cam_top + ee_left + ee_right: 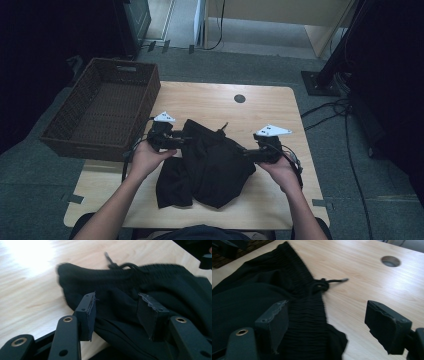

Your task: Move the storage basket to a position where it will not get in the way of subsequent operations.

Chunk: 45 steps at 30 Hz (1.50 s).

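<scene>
Black shorts (pixel 212 160); basket (pixel 102 107) beyond.

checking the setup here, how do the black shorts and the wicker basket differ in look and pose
The black shorts are soft dark cloth, crumpled flat mid-table; the wicker basket is stiff brown weave with upright walls, at the table's left edge. The shorts lie between the left gripper and right gripper; the basket holds nothing that shows. Both rest on the wooden table.
</scene>
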Tool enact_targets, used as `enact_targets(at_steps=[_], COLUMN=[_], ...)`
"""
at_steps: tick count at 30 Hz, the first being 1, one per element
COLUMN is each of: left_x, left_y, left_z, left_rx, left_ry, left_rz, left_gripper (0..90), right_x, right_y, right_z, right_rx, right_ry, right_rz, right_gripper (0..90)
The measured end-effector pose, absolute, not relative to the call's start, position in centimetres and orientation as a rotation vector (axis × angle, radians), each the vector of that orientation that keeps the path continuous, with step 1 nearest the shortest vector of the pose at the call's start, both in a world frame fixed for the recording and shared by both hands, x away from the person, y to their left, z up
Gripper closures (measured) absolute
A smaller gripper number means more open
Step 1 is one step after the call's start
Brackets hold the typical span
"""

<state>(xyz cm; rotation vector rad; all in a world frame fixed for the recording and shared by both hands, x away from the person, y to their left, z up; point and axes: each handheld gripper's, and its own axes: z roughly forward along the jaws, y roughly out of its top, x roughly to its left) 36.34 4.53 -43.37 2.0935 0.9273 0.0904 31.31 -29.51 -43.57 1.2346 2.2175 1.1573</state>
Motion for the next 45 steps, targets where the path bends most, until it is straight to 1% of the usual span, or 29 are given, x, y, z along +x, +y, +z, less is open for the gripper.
enact_targets(at_steps=[2, 8, 10, 13, 15, 16, 18, 23, 26, 29, 36, 40, 45], left_x=[35.8, 34.5, 34.2, 34.0, 34.2, 34.3, 34.6, 34.8, 34.8, 34.7, 34.1, 33.8, 33.7], left_y=[4.3, 3.8, 3.5, 3.3, 3.1, 3.2, 3.2, 3.4, 3.4, 3.6, 4.6, 5.1, 5.1], left_z=[-44.0, -45.7, -46.2, -47.1, -47.6, -47.8, -48.3, -48.6, -48.5, -48.4, -48.2, -48.2, -48.6], left_rx=[2.100, 2.122, 2.136, 2.170, 2.177, 2.180, 2.163, 2.162, 2.151, 2.139, 2.098, 2.121, 2.134], left_ry=[0.916, 0.889, 0.864, 0.838, 0.834, 0.832, 0.848, 0.859, 0.861, 0.865, 0.895, 0.912, 0.934], left_rz=[0.077, 0.049, 0.047, 0.051, 0.036, 0.026, 0.020, 0.009, 0.020, 0.016, 0.023, 0.060, 0.076], left_gripper=[48.7, 47.0, 46.9, 46.7, 46.7, 46.7, 46.8, 45.9, 45.6, 43.4, 40.8, 40.2, 43.2], right_x=[31.0, 29.9, 29.5, 28.7, 28.5, 28.6, 28.8, 29.7, 30.0, 30.7, 33.5, 34.9, 37.0], right_y=[-28.6, -26.7, -26.2, -24.8, -23.9, -23.5, -23.0, -23.0, -23.2, -23.6, -24.4, -24.4, -24.5], right_z=[-43.7, -43.6, -43.6, -44.2, -45.3, -45.9, -47.1, -48.7, -49.0, -49.1, -49.1, -49.0, -48.8], right_rx=[1.214, 1.147, 1.136, 1.065, 1.028, 1.018, 1.003, 1.021, 1.027, 1.017, 1.063, 1.069, 1.053], right_ry=[2.260, 2.322, 2.342, 2.403, 2.434, 2.448, 2.465, 2.472, 2.471, 2.477, 2.472, 2.459, 2.445], right_rz=[1.157, 1.159, 1.180, 1.315, 1.311, 1.269, 1.206, 1.162, 1.152, 1.161, 1.199, 1.180, 1.191], right_gripper=[22.9, 23.1, 21.3, 16.9, 18.6, 23.5, 27.7, 29.7, 33.2, 35.5, 35.3, 34.5, 33.5])
